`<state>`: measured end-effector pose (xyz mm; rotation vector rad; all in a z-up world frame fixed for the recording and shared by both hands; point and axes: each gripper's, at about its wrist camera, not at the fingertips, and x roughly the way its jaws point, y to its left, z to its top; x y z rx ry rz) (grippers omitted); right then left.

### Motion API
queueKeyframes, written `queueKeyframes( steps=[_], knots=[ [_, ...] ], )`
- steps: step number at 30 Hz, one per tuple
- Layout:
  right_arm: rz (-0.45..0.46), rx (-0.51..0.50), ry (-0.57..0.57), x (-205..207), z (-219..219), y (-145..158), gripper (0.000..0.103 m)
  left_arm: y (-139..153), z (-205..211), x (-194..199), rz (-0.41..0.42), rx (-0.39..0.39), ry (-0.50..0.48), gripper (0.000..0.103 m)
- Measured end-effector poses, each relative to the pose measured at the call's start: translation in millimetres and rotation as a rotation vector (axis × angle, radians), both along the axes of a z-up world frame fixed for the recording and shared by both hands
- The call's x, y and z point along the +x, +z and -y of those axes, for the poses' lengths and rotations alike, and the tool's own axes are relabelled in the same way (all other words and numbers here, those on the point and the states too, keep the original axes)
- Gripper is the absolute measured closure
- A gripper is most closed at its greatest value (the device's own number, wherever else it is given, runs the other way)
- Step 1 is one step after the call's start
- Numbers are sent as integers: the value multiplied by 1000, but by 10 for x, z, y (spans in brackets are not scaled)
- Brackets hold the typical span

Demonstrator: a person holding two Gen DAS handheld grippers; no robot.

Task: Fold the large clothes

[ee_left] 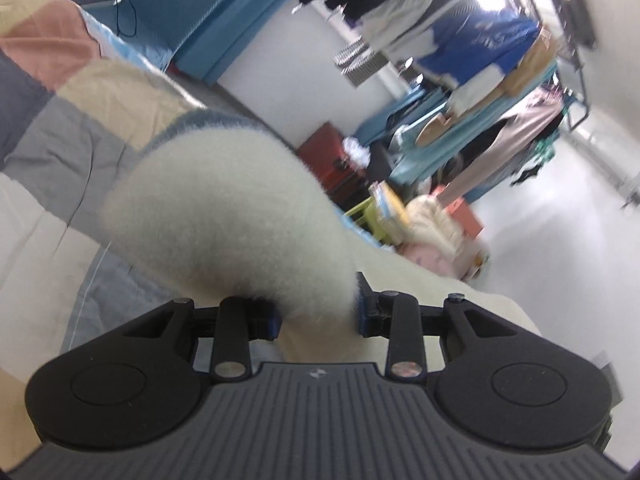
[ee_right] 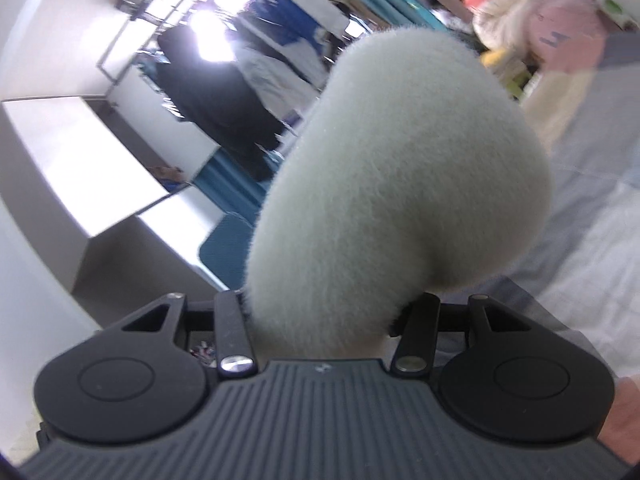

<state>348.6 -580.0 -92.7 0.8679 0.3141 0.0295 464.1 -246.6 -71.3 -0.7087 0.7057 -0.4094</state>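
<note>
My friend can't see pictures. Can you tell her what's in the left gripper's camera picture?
The black left gripper pinches a bunch of fluffy, cream-white woolly clothing, which bulges up in front of the camera. Behind it lies a patchwork quilt of pink, beige and grey squares, and farther off a blurry room with hanging clothes.

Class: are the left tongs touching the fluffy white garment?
Touching. The left wrist view shows the left tongs pinching the fluffy white garment between both fingers.

so the bed [ee_left: 48, 168] has a patchwork quilt [ee_left: 72, 80] spread over it, pink, cream, grey and white blocks, kinda rumpled.
</note>
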Motion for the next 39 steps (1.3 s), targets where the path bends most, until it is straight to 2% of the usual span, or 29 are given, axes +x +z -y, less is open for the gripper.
queueKeyframes(
  steps=[8, 10, 14, 17, 18, 20, 22, 25, 31, 35, 39],
  knots=[
    [-110, 68, -3, 74, 26, -801, 51, -763, 90, 292, -100, 85, -32, 64],
    [-131, 97, -13, 20, 25, -990, 51, -866, 71, 254, -75, 91, -46, 63],
    [-117, 174, -39, -159, 90, -1260, 49, -973, 132, 146, -22, 141, -72, 60],
    [-118, 198, -48, -267, 80, -1405, 45, -1082, 136, 58, -6, 170, -86, 55],
    [-108, 203, -48, -289, 82, -1442, 44, -1118, 122, 39, -6, 183, -99, 50],
    [-101, 188, -53, -302, 66, -1452, 43, -1177, 106, 6, -28, 203, -117, 45],
    [-109, 172, -60, -288, 47, -1433, 42, -1207, 64, -10, -53, 190, -119, 40],
    [-142, 177, -77, -308, 42, -1389, 39, -1167, -4, -98, -60, 204, -114, 34],
    [-209, 122, -103, -559, 3, -1211, 36, -893, -124, -420, -14, 308, -120, 32],
    [-198, 67, -120, -835, 2, -932, 36, -512, -208, -678, 55, 375, -124, 32],
    [-137, 10, -118, -1026, -49, -471, 36, 40, -267, -985, 158, 421, -142, 32]
  ],
)
